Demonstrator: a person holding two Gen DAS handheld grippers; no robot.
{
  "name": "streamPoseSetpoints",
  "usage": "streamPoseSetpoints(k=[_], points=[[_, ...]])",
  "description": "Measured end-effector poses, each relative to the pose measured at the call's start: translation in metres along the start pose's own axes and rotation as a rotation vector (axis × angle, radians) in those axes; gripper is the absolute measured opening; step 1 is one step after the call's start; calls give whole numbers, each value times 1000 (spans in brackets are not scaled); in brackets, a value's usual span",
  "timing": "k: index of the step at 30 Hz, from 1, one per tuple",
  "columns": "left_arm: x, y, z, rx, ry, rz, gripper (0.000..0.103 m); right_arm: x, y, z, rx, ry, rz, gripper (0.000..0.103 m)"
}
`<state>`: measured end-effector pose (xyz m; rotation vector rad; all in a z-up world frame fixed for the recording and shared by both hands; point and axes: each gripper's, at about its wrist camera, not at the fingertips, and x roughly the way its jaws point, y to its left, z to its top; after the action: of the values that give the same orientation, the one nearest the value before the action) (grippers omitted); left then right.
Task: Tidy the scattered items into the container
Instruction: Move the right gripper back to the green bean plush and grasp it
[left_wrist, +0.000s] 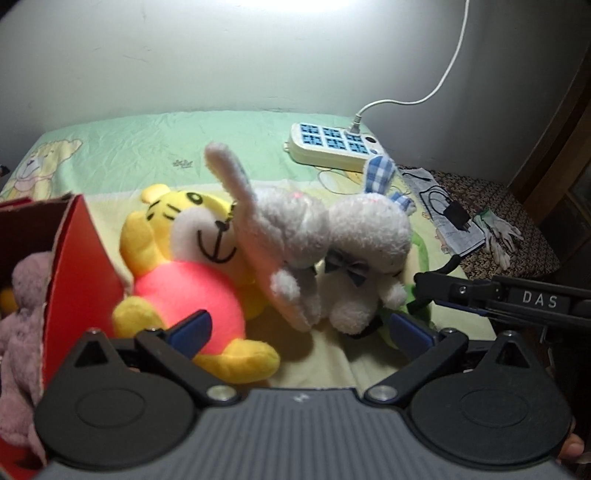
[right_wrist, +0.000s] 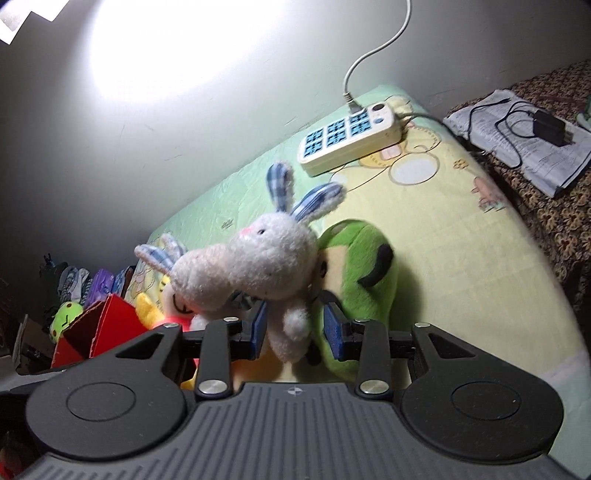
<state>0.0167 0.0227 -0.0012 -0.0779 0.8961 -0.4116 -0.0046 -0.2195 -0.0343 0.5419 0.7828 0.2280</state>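
A white rabbit (right_wrist: 266, 258) with blue checked ears has its body between the blue pads of my right gripper (right_wrist: 295, 326), which is shut on it. A second grey-white rabbit (left_wrist: 284, 229) leans against the first rabbit (left_wrist: 369, 236). A yellow tiger (left_wrist: 184, 258) in a pink shirt lies on the sheet beside the red cardboard box (left_wrist: 81, 258), which holds a pale pink plush (left_wrist: 22, 295). My left gripper (left_wrist: 299, 332) is open wide over the tiger's leg and the rabbits' feet. A green plush (right_wrist: 362, 266) lies behind the held rabbit. The right gripper (left_wrist: 419, 286) reaches in from the right.
A white power strip (left_wrist: 332, 144) with a cable lies at the back of the green-yellow sheet (right_wrist: 461, 240), near the wall. Papers with a black charger (right_wrist: 535, 136) and gloves (left_wrist: 498, 236) sit on a patterned surface to the right. More toys (right_wrist: 66, 314) lie beyond the box.
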Motion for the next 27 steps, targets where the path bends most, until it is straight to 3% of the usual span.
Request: streamPoseSetpoints(k=[6, 10, 13, 16, 18, 21, 27], points=[[29, -36, -1, 123, 55, -129, 102, -5, -34, 10, 54, -1, -66, 42], [51, -55, -6, 186, 126, -188, 99, 6, -47, 9, 135, 34, -15, 43], [59, -65, -5, 226, 118, -205, 99, 18, -46, 10, 148, 62, 3, 52], [67, -69, -4, 247, 123, -249, 99, 30, -45, 14, 139, 76, 8, 54], [76, -70, -3, 240, 125, -263, 98, 40, -47, 17, 133, 102, 13, 54], [91, -64, 1, 196, 157, -283, 98, 53, -56, 20, 164, 135, 25, 66], [99, -59, 3, 170, 171, -303, 98, 62, -64, 22, 198, 166, 105, 55]])
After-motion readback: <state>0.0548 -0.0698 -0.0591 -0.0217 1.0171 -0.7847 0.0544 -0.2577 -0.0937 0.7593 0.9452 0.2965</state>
